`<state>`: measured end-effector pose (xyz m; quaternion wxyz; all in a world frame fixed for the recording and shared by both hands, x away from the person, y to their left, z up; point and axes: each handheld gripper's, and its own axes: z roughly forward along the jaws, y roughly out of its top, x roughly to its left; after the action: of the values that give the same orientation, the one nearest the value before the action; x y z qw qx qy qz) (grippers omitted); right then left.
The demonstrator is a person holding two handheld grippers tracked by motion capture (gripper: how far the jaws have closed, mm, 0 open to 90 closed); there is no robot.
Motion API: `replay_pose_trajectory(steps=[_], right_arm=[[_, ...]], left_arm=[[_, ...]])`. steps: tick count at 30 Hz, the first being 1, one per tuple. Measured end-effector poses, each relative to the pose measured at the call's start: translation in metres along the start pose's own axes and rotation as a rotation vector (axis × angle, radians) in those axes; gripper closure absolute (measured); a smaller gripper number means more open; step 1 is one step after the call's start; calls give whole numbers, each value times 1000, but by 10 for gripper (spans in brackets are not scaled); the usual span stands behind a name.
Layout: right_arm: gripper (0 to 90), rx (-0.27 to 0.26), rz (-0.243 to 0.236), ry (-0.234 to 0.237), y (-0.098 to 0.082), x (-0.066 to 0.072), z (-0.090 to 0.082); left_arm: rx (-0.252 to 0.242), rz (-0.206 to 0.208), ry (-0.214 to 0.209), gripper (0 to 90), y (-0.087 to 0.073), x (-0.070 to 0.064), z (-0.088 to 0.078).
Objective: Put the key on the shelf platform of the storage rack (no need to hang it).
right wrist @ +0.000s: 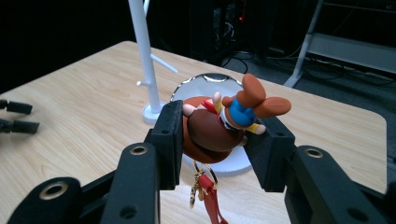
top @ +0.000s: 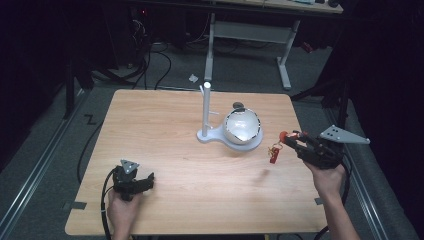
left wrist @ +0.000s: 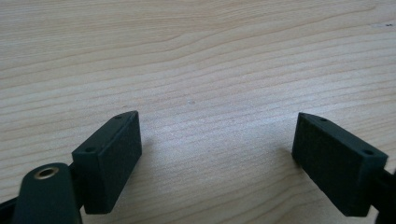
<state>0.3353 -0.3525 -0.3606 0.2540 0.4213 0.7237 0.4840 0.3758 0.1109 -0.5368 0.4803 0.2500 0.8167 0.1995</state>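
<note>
My right gripper is shut on a small toy figure keychain, brown-bodied with a blue and orange top; a gold ring and red strap dangle below it. In the high view that gripper hovers above the table's right side, the red strap hanging under it. A white stand with a tall post and a white bowl-like dish on its base sits mid-table, just left of the keychain. My left gripper rests open near the front left edge, with bare wood between its pads.
The wooden table has open surface between the two grippers. The stand's post has short side pegs. Beyond the far edge are a desk frame and cables on the floor.
</note>
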Motion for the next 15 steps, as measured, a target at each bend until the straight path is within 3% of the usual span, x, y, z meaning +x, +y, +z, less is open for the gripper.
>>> replay_pose_trajectory(steps=[7,15], right_arm=[[596,-8,-14,-3,22,-6,3],[597,-37,-7,36,47,-13,12]], left_arm=[[1,-2,0,160,0,0,0],[0,-1,0,161,0,0,0]])
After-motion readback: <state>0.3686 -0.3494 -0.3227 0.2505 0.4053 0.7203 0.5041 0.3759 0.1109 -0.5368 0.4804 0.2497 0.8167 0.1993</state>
